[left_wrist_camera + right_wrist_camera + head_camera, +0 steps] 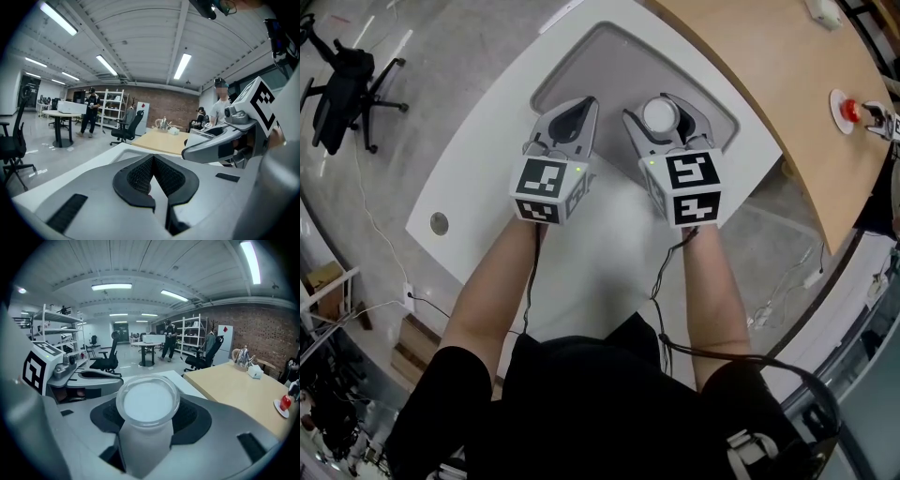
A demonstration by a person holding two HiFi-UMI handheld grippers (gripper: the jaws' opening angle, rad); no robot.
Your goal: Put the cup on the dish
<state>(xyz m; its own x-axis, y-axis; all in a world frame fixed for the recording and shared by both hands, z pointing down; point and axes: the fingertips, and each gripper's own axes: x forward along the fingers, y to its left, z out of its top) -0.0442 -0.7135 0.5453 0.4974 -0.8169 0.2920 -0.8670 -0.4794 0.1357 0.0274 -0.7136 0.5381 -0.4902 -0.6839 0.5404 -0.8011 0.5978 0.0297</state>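
On my left, the left gripper [589, 105] hangs over the near part of the grey tray [581, 56]. Its own view shows the jaws pressed together with nothing between them [153, 159]. It has no share in the carry as far as I can judge.

Just beside it is the right gripper [656, 105], clamped on the cup [659, 115]. In the right gripper view the white cup [147, 404] sits between the pads with its rim above them. Its mouth faces up, so I read its long axis as roughly upright. The cup is in the air over the tray, resting on nothing.

The relation I need is where the dish lies from the cup, and I cannot give it, because no dish appears in any view. It may be hidden under the grippers or out of frame. The right gripper is the one to set the cup down, since it already has it.

The tray is set into a white table [478, 197] that looks smooth and bare. To the right stands a curved wooden table [769, 66] with a red button [851, 111] near its far edge. All around is an open office floor with a dark chair [342, 80] far left, shelving, and people well apart from us.
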